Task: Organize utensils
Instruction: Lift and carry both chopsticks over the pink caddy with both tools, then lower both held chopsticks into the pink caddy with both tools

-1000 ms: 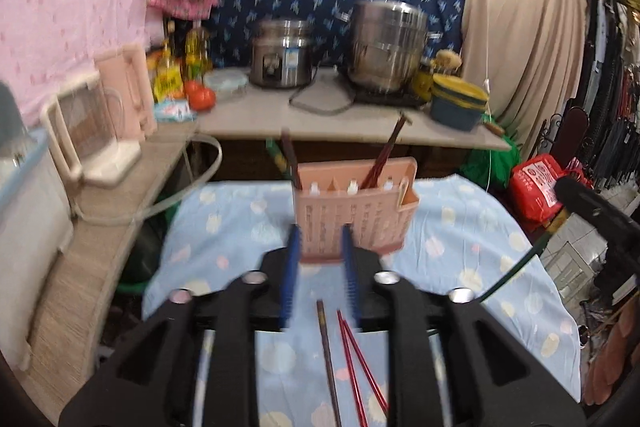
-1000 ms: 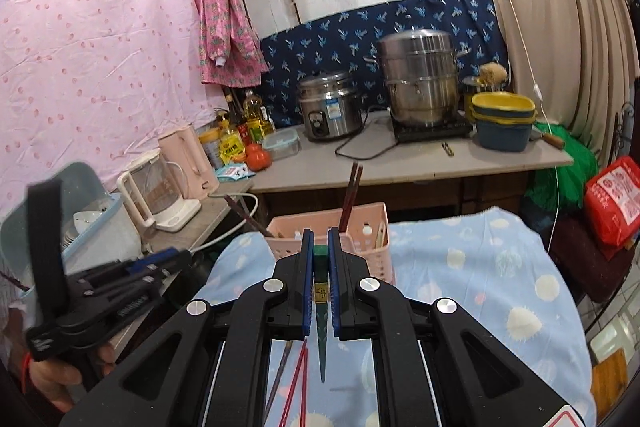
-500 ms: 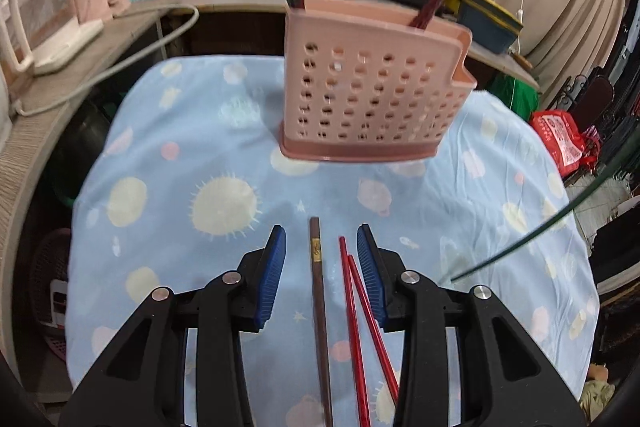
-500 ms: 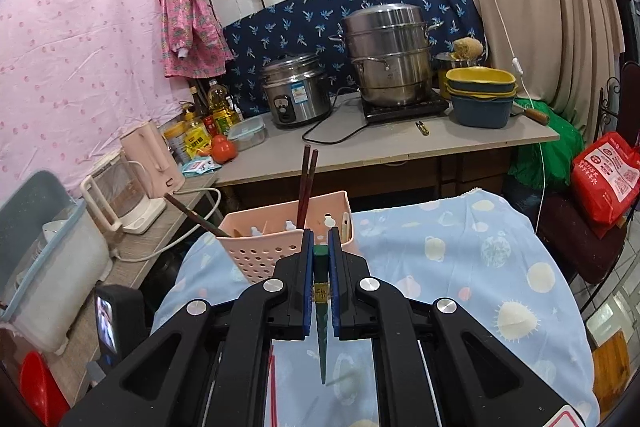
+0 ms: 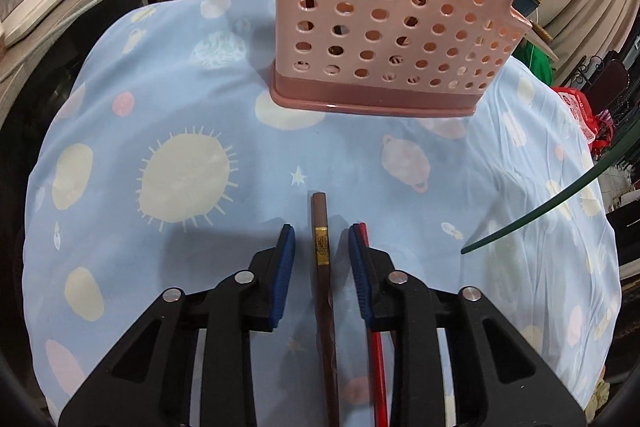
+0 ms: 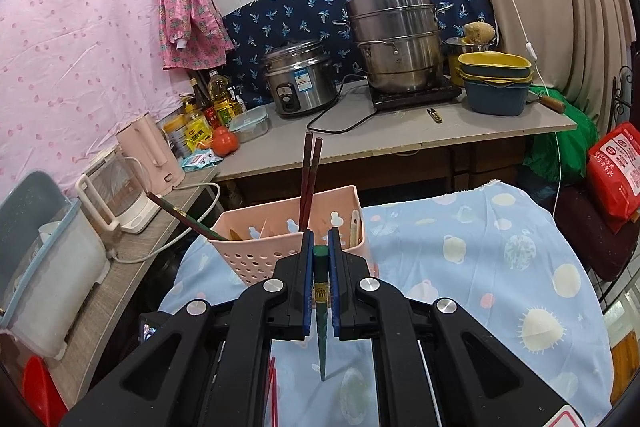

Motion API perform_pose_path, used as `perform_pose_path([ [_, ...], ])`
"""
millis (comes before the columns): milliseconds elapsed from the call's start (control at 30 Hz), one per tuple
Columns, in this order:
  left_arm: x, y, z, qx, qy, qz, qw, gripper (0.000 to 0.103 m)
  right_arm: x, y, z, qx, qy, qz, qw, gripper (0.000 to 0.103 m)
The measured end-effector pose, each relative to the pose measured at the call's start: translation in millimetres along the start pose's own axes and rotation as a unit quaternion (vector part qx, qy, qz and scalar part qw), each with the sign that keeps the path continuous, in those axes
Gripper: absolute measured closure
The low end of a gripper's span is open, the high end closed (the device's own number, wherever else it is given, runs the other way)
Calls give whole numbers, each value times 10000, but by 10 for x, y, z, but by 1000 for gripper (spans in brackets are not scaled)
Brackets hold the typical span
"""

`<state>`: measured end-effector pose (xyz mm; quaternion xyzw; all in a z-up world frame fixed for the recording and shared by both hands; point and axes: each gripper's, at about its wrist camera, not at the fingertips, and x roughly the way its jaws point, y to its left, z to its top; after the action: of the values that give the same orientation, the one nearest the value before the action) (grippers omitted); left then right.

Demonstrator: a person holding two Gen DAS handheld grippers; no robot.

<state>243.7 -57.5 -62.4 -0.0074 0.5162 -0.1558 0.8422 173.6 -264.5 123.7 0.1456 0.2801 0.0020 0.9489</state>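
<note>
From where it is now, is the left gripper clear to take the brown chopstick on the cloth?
Probably yes. The left gripper straddles the brown chopstick, jaws closing with nothing between pad and stick. The red chopsticks lie just outside the right-hand pad, so they shouldn't get caught.

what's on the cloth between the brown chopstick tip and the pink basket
Nothing: in the left wrist view, only bare blue patterned tablecloth lies between the brown wooden chopstick and the pink perforated plastic basket.
</note>
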Motion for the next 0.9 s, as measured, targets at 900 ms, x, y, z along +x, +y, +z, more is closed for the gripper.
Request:
perform_pose_path([
  [900, -1887, -219, 417, 214, -1752, -279, 9839, 96, -390, 229, -63, -70, 8, 334, 9994, 96],
])
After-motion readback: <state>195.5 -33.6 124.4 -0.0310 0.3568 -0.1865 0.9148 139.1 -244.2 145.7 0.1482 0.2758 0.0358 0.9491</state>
